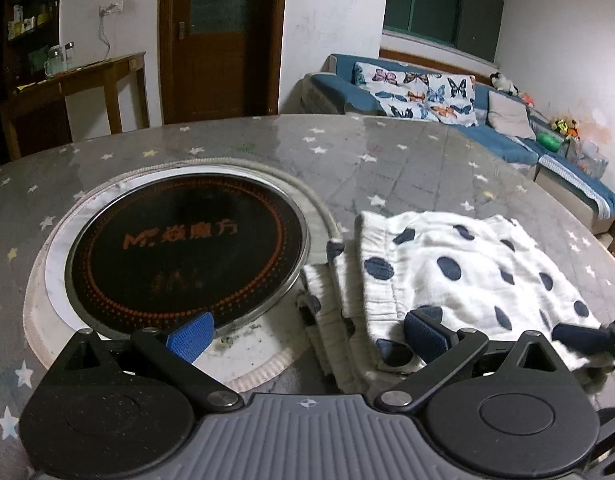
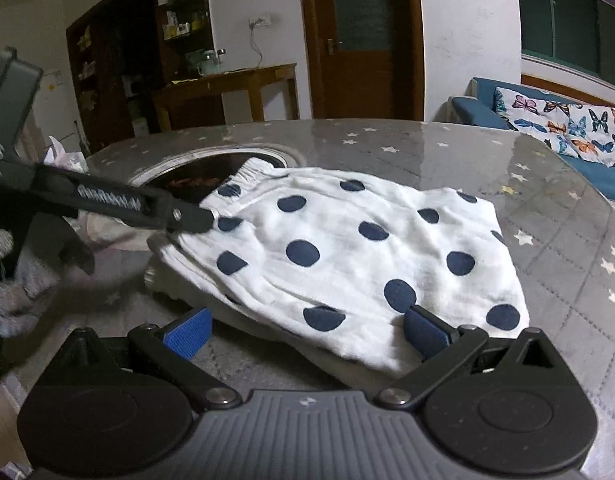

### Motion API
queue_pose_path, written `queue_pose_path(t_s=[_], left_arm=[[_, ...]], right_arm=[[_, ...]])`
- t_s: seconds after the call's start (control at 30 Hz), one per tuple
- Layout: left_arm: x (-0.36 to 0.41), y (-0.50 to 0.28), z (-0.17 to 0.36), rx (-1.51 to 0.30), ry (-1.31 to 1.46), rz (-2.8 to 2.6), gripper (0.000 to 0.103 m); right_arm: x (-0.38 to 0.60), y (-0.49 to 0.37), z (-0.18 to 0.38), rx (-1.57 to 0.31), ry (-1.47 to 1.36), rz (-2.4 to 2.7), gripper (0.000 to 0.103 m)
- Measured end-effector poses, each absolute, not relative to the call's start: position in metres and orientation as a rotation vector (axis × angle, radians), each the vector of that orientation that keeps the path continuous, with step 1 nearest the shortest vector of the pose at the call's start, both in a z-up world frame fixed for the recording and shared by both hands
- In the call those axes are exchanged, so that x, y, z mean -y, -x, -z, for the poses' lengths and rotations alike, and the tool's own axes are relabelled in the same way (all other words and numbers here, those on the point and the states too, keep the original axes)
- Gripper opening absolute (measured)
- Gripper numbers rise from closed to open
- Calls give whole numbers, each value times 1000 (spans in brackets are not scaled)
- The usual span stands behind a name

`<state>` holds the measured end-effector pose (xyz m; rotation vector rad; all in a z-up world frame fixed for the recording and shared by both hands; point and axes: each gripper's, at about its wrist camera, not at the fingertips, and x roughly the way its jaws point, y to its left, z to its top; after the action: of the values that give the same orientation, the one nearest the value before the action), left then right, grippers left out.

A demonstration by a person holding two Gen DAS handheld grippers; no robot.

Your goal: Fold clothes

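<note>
Starred table [image 1: 427, 160] lies bare beyond the folded garment [image 1: 459, 268]; the round cooktop [image 1: 187, 248] apparently sits flush leftward.

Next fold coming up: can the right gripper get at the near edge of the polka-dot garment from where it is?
Probably yes: the right gripper is open, the polka-dot garment lies just ahead, nothing between.

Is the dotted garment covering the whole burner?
No. In the left wrist view the garment lies beside the round burner, whose black face shows almost fully.
</note>
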<state>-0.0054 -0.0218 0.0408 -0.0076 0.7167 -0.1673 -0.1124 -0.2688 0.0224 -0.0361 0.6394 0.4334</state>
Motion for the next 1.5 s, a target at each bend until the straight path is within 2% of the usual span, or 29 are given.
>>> queue_pose_path(t_s=[0.33, 0.53, 1.03, 1.5], left_arm=[[18, 1, -50, -688, 14, 180, 103], [12, 0, -45, -706, 37, 180, 103], [3, -3, -34, -741, 96, 246, 103], [1, -4, -27, -752, 122, 273, 103]], right_arm=[[284, 85, -62, -556, 6, -395, 103], [289, 43, -73, -597, -14, -321, 103], [271, -18, -27, -787, -55, -233, 103], [242, -14, -43, -767, -14, -253, 103]])
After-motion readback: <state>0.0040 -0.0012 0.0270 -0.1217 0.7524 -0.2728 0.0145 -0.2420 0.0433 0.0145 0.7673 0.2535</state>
